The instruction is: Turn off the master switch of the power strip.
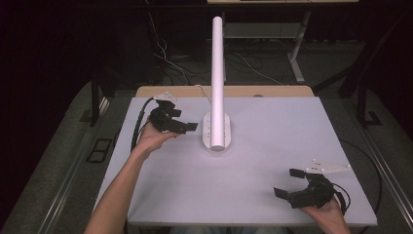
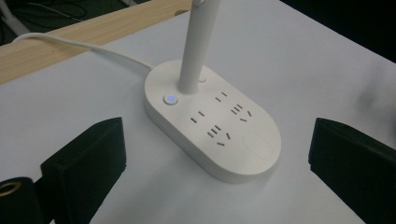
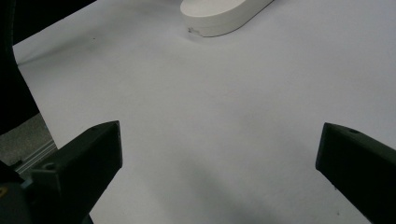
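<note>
On the white table [image 1: 272, 146], lamp base [image 2: 212, 119] with sockets, left gripper [image 1: 187, 126] and right gripper [image 1: 287, 183] fingers wide.

Left gripper [image 1: 187, 122] and right gripper [image 1: 287, 183], jaws apart.

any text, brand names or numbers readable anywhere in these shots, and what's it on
None: no word, brand or number can be read in any view.
The white lamp base carries socket slots and a round button lit blue, with no lettering visible.
The left gripper, the right gripper and the table show no markings.
</note>
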The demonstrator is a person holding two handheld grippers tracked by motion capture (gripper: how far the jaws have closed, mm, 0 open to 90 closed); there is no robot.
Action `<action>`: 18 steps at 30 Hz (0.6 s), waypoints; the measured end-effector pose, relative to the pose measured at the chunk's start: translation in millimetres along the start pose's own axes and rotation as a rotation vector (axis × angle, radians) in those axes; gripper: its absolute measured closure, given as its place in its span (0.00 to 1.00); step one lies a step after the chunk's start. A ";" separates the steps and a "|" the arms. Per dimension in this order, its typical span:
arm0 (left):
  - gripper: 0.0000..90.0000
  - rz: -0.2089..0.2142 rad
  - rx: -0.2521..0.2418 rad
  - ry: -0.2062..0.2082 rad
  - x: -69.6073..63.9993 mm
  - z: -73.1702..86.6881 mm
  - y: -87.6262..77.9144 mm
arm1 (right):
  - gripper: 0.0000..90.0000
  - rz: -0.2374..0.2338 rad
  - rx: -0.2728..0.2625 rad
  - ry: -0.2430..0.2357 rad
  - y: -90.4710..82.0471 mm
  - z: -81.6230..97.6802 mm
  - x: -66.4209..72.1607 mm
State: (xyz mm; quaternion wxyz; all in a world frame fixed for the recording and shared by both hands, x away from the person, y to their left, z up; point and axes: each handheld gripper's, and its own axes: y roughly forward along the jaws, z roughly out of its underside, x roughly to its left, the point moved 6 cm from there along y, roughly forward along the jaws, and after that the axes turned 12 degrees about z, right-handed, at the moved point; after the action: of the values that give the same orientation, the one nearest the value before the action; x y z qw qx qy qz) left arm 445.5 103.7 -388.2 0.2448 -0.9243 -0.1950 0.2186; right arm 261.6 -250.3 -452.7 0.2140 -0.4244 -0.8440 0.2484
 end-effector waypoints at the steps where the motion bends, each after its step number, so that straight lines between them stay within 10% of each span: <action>1: 0.04 -0.001 0.002 -0.006 1.2 -0.8 1.7 | 0.00 0.000 0.002 0.003 -0.4 0.1 -0.1; 18: 0.19 -0.008 -0.021 -0.042 16.9 -25.8 19.5 | 0.00 0.005 -0.001 0.005 -1.4 0.4 -2.4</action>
State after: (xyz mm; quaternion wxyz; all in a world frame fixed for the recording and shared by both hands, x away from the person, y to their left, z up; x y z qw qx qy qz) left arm 477.2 86.5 -383.7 0.2321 -0.9212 -0.2062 0.2347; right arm 261.9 -253.1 -452.5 0.2151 -0.4274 -0.8426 0.2473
